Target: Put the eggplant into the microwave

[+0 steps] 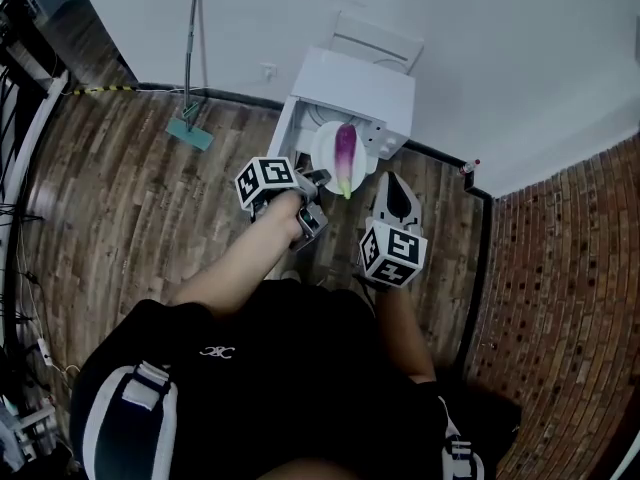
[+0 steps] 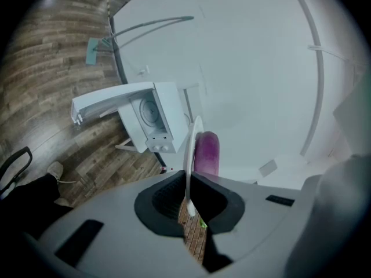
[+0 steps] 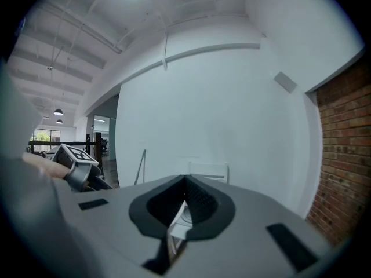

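Eggplant riding on a plate, just short of the microwave

In the head view the eggplant (image 1: 345, 151) lies on a white plate (image 1: 327, 148) a bit above frame centre, right against the lower edge of the white microwave (image 1: 352, 90). As far as I can see it's not inside. Its long axis runs pretty much top to bottom of the frame, purple end up toward the microwave and green stem end down toward the person. The left gripper (image 1: 318, 180) has its jaws pinched narrow on the plate's near rim. In the left gripper view the plate (image 2: 191, 155) shows edge-on between them, with the eggplant (image 2: 207, 153) just right of it and the microwave (image 2: 152, 112) at centre left. The right gripper (image 1: 396, 196) sits just right of the plate, not touching it. Its jaws are closed together on nothing.
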